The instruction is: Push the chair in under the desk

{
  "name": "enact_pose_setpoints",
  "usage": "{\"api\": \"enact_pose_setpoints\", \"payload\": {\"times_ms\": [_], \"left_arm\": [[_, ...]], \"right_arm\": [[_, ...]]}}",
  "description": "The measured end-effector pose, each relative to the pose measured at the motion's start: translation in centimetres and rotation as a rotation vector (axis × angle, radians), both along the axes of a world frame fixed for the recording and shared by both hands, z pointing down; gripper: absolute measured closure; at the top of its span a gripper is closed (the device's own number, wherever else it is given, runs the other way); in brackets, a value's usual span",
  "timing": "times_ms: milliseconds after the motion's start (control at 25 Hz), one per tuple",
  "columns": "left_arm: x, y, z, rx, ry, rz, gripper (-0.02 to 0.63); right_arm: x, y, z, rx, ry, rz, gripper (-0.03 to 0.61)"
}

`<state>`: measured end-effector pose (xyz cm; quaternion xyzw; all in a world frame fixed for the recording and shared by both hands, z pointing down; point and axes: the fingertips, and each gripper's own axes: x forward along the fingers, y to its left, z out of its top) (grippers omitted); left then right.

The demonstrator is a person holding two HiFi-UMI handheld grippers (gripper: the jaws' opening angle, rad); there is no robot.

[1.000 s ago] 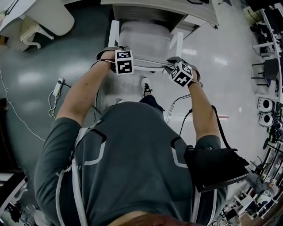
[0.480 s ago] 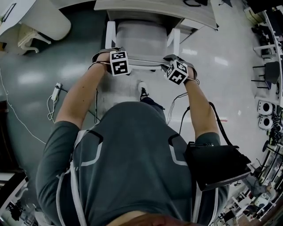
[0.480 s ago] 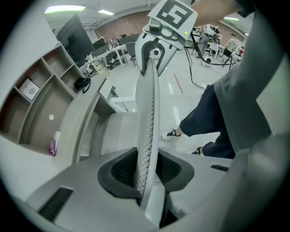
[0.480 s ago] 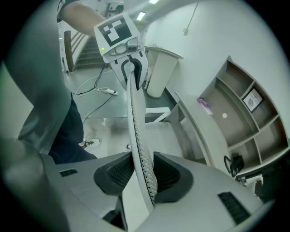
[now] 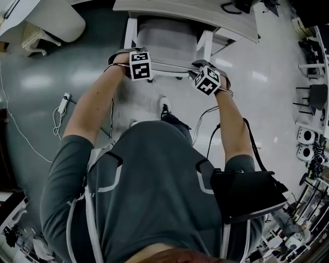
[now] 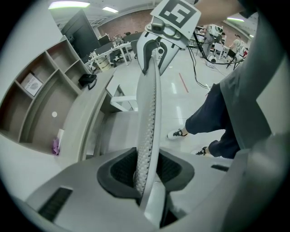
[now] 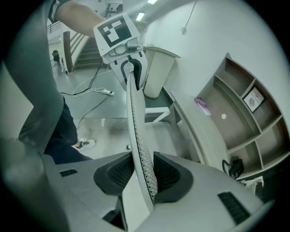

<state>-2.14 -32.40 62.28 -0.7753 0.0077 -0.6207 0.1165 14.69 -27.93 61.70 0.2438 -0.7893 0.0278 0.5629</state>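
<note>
The chair is stood on the glossy floor; a power strip is laid to the chair's left.

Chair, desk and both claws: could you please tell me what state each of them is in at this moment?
Chair: upright, seat partly under the desk, backrest outside it.
Desk: standing, with the chair's front beneath its edge.
Left claw: shut on the top edge of the chair's backrest.
Right claw: shut on the same backrest edge, further along.
</note>
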Motion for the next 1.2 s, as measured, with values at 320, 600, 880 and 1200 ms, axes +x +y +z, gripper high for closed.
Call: {"api": "enact_pose_setpoints", "payload": {"times_ms": [320,600,880,1200], "left_arm": [[1.9,-1.4,0.2,-0.026,0.017,0.004,0.505],[2.1,-1.8,0.8,-0.045,0.024,0.016,0.502],[2.6,-1.7,1.3,-0.039,0.0,0.011,0.506],[3.0,-2.4,1.3,-0.053,0.046,-0.027,0.476]], "right_arm": [[2.1,-2.0,0.0,-0.056,-0.006,-0.011,0.436],[2.1,-2.3,0.3,-0.077,-0.008,-0.007,0.437],[2.7,-2.2,0.3,-0.075,-0.01,0.004,0.436],[2.9,-2.5,0.3,-0.124,-0.01,0.025,0.435]]}}
